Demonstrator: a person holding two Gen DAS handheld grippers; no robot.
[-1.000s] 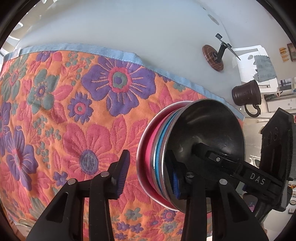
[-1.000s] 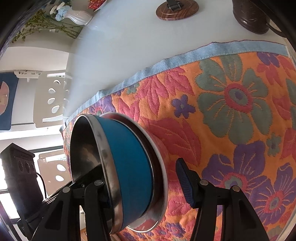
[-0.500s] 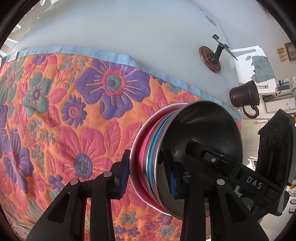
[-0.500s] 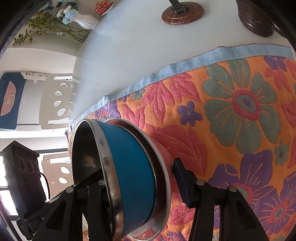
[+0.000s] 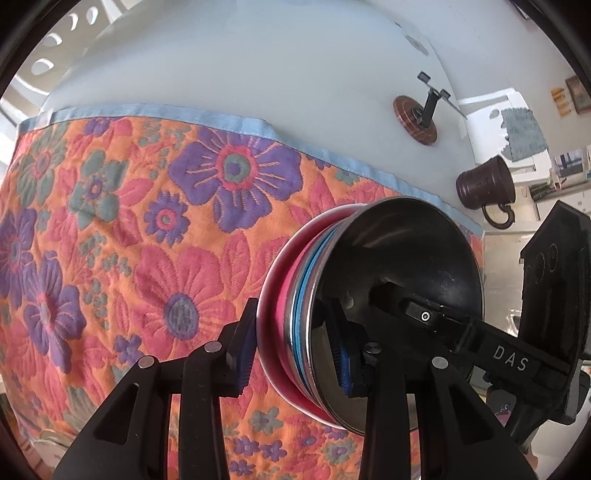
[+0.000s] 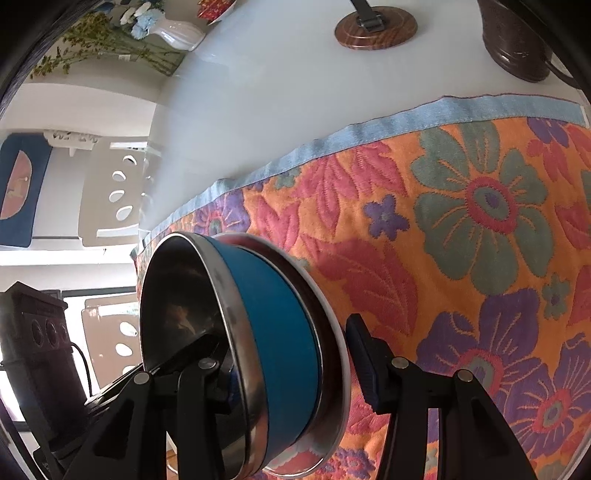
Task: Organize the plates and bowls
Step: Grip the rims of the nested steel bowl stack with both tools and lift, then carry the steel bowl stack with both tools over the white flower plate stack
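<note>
A stack of dishes stands on the floral cloth (image 5: pixel 147 229): a blue bowl (image 6: pixel 280 325) with a steel inside (image 5: pixel 402 266) sits on a pink-rimmed plate (image 5: pixel 280 295). My left gripper (image 5: pixel 295 350) straddles the stack's near edge, one finger under the plate, the other inside the bowl, jaws closed onto it. My right gripper (image 6: pixel 295 369) straddles the opposite edge the same way, one finger inside the bowl, the other against the plate (image 6: pixel 332 339). The right gripper's arm shows inside the bowl in the left wrist view.
Beyond the cloth's blue hem lies bare white table (image 5: pixel 258 66). A round wooden stand (image 5: pixel 415 123) and a dark brown mug (image 5: pixel 484 184) sit at the far side. A white vase with flowers (image 6: pixel 173 33) stands at the far corner. Chairs (image 6: pixel 114 192) stand past the table edge.
Both grippers have closed in on the stack: the left's outer finger has come up against the plate's rim, and the right's outer finger has moved in toward the plate.
</note>
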